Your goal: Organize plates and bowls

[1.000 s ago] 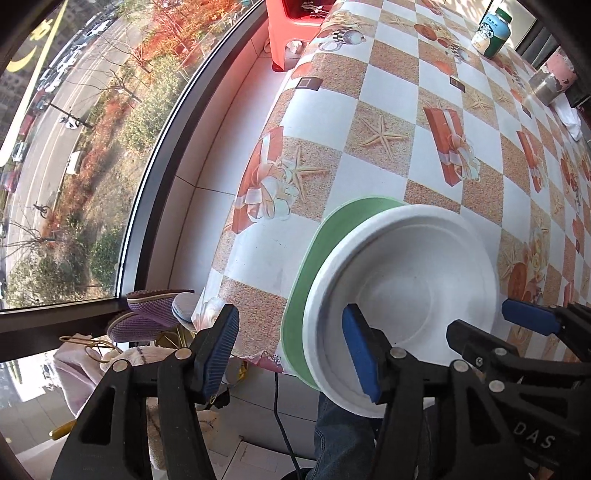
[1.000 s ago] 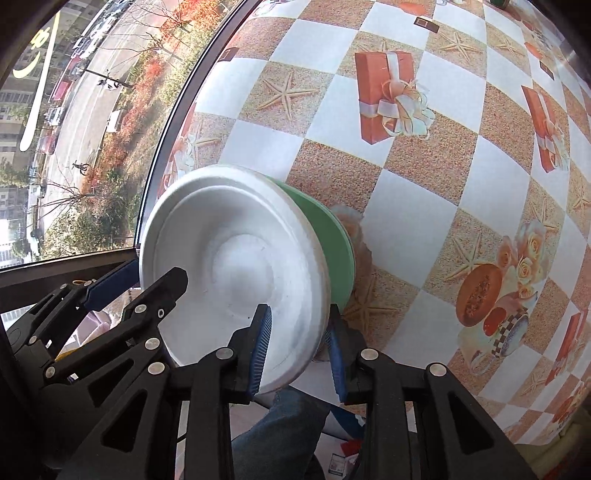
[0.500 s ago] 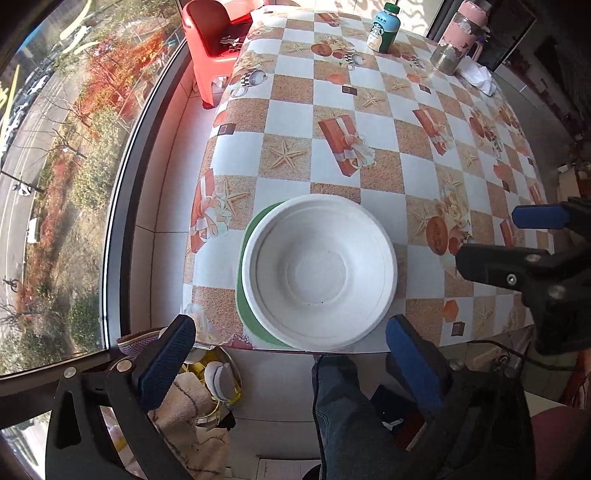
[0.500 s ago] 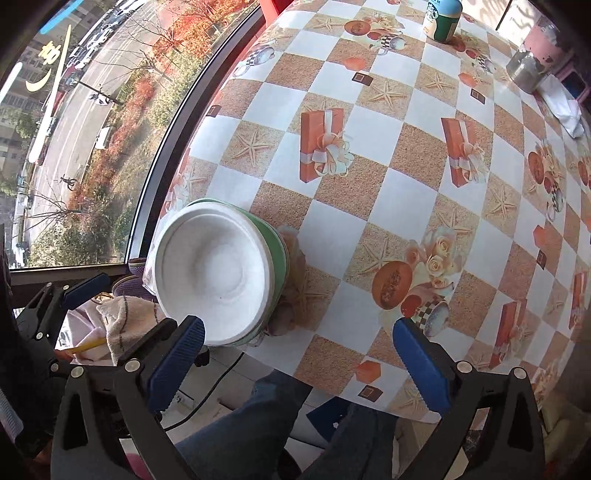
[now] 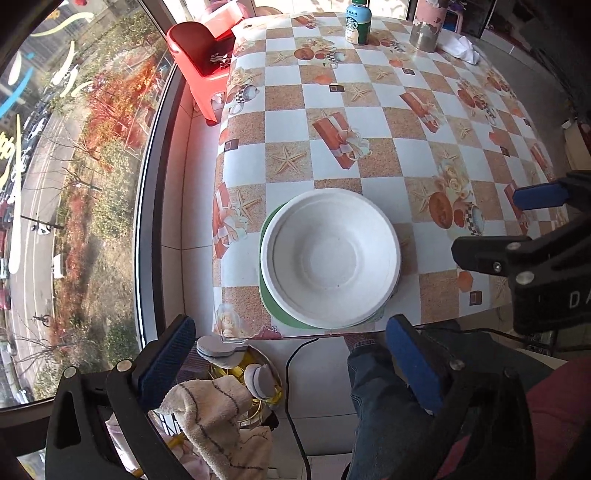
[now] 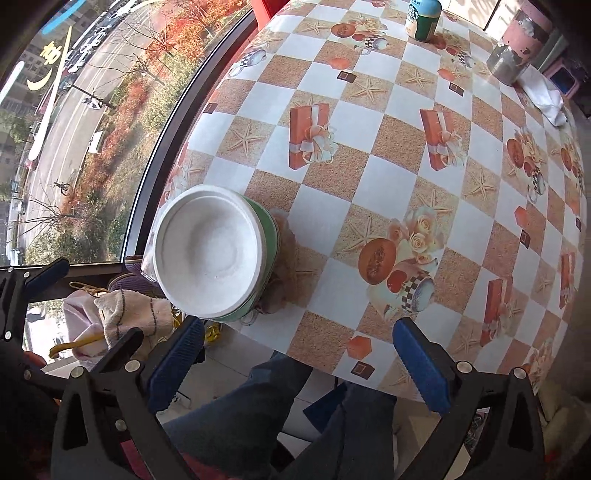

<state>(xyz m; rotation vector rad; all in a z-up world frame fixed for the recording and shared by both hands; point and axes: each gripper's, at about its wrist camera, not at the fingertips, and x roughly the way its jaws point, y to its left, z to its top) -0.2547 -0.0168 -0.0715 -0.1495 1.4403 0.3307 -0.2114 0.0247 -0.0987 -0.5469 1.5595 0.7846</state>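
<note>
Checkered vinyl cloth covers the table (image 5: 369, 122), with a white bowl (image 5: 330, 258) stacked on a green plate (image 5: 275, 306) at its near edge beside the window. Left gripper (image 5: 291, 365) and right gripper (image 6: 299, 363) both stand wide, empty, clear of the stack.

Bowl (image 5: 330, 257) on top of plate (image 5: 271, 308) at the table's (image 5: 376, 122) near edge by the window-side corner, bottle (image 5: 357, 22) and jar (image 5: 424, 27) by the far edge
</note>
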